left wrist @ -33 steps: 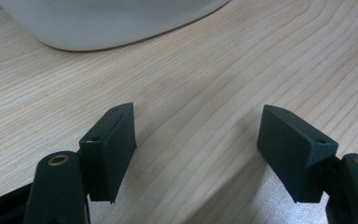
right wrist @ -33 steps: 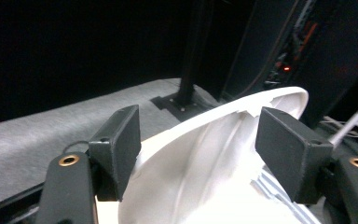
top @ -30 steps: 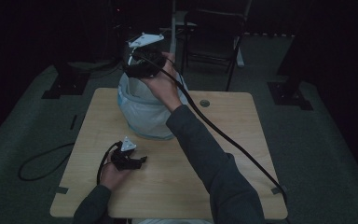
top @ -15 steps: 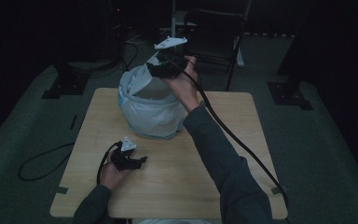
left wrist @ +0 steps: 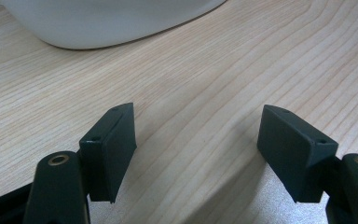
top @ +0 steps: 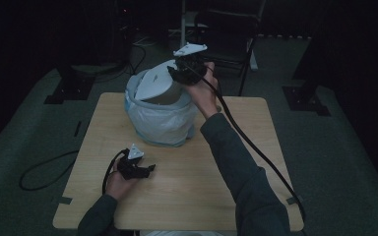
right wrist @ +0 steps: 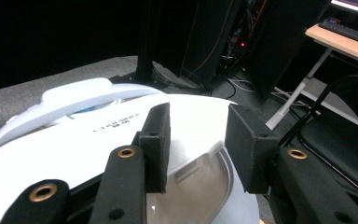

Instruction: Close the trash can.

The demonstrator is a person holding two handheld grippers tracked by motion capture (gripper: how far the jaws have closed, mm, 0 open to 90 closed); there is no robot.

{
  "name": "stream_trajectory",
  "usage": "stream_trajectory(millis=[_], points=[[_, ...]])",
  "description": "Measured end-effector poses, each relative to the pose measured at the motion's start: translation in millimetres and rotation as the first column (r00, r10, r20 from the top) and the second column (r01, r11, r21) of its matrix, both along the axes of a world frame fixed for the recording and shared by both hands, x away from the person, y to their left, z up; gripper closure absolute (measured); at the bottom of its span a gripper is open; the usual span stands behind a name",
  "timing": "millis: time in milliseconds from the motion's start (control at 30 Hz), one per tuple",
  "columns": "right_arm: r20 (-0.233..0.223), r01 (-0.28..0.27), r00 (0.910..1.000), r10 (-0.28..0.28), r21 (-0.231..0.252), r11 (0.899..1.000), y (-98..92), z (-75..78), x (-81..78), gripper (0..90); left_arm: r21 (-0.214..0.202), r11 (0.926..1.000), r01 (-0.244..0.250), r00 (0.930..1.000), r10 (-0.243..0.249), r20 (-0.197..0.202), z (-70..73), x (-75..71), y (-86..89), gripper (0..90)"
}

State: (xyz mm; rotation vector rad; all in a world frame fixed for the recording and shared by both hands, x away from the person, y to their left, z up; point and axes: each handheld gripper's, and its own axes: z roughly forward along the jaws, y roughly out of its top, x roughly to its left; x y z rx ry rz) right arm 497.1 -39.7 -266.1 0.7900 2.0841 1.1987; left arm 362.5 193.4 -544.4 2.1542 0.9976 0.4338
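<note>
A white bin (top: pixel 162 120) lined with a pale plastic bag stands at the back of the wooden table (top: pixel 216 187). Its white lid (top: pixel 155 83) tilts up on top. My right gripper (top: pixel 178 73) hovers at the lid's right edge, pointing left. In the right gripper view its jaws (right wrist: pixel 198 116) have just been closing to a narrow gap, open, with the lid (right wrist: pixel 74 144) just beyond the tips and nothing pinched. My left gripper (top: pixel 147 168) rests on the table near the front left, open and with nothing in it (left wrist: pixel 196 121). The bin's base (left wrist: pixel 98 23) lies ahead of it.
A dark chair (top: pixel 231 29) stands behind the table, also seen in the right gripper view (right wrist: pixel 340 135). Black stand bases (top: pixel 61 91) (top: pixel 305 98) flank the table on the floor. A cable (top: pixel 39 169) loops on the floor at the left. A desk with a keyboard (right wrist: pixel 349 32) stands far off.
My right hand has moved rightward and a little down across the bin's top, and its jaws have narrowed. The white lid now shows more plainly. The left gripper has stayed put.
</note>
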Motion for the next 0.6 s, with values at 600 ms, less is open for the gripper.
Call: stream_trajectory(millis=[600], points=[[-0.091, -0.061, 0.9946, 0.051, -0.112, 0.992, -2.3, -21.3, 8.0, 87.0, -0.001, 1.0000, 0.000, 1.0000, 0.000, 0.000, 0.0, 0.0, -0.1, 28.7]])
